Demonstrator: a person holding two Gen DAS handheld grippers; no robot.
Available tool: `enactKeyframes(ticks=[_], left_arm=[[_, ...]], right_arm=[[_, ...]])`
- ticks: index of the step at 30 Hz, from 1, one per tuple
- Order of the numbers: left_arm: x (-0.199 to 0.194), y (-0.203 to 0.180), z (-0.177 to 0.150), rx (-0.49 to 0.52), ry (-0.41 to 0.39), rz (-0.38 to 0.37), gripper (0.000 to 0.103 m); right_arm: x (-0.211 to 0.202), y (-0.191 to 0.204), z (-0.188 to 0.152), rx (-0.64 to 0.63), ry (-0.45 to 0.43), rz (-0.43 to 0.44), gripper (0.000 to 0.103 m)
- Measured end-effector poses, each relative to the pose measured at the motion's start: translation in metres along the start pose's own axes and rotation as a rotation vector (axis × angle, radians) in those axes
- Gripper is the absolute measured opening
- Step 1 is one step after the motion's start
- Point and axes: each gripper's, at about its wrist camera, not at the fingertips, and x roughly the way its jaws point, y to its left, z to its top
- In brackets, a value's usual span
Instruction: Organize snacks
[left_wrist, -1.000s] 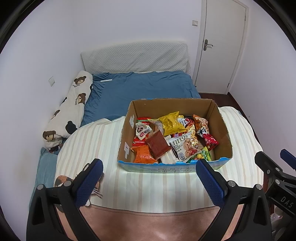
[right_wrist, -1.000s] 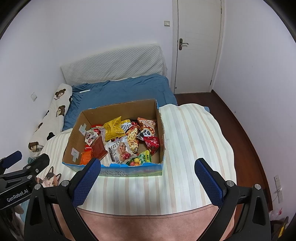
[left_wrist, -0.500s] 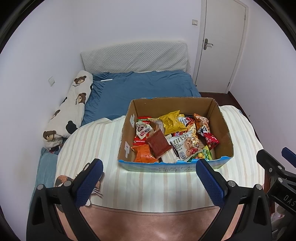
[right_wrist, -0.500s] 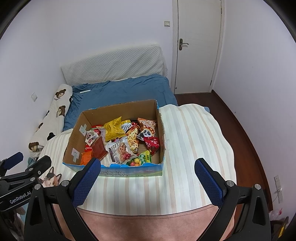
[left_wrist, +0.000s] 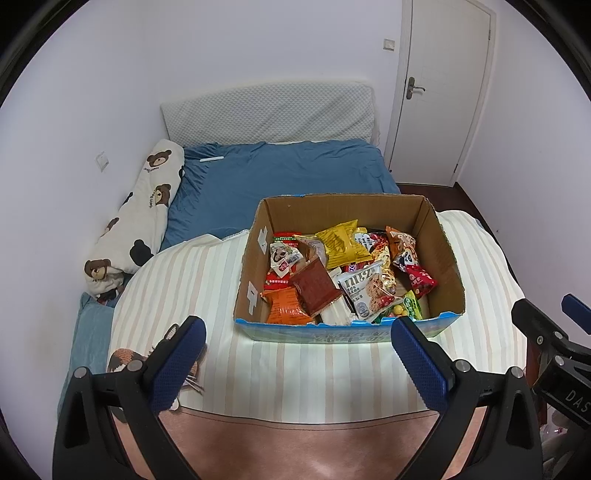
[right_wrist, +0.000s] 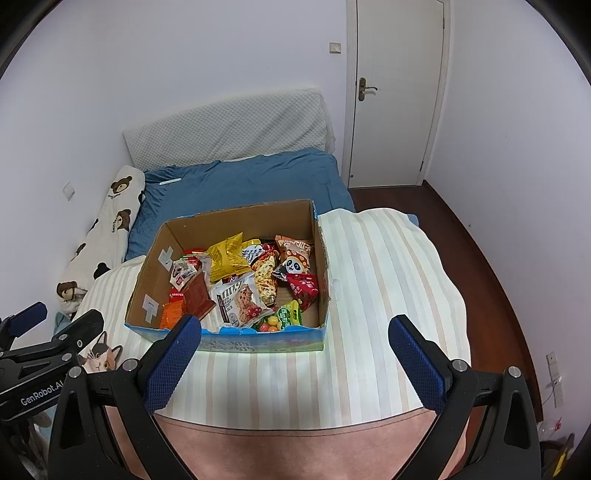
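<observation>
Two grippers hang side by side above the near edge of a striped cloth (left_wrist: 303, 373). The left gripper (left_wrist: 295, 334) and the right gripper (right_wrist: 294, 330) each have their blue fingers spread wide apart, holding nothing.

Just beyond them sits an open cardboard box (left_wrist: 448, 254) on the cloth. The snacks (left_wrist: 343, 273) all lie inside it in a loose, overlapping heap: a yellow packet (left_wrist: 341, 243) toward the back, a brown packet (left_wrist: 316, 288) and an orange one (left_wrist: 288, 308) toward the front left, a panda-print packet (right_wrist: 295, 258) on the right.

No snack lies outside the box. That fits either a finished gathering or a heap awaiting sorting, so the step in hand cannot be judged. Any reach into the box would have to come down over its tall near wall, and the packets overlap, so one may drag its neighbours.

Farther off are a blue bedsheet (left_wrist: 280, 173), a bear-print pillow (left_wrist: 140, 218) at the left, a grey headboard cushion (left_wrist: 266, 110), and a closed white door (right_wrist: 397, 92).
</observation>
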Motion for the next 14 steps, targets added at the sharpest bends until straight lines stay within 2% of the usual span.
enactKeyframes(ticks=[14], left_arm=[[0.0015, 0.0005, -0.0009, -0.002, -0.016, -0.001, 0.103]], right_arm=[[0.0028, -0.0024, -0.0009, 0.004, 0.002, 0.001, 0.103]])
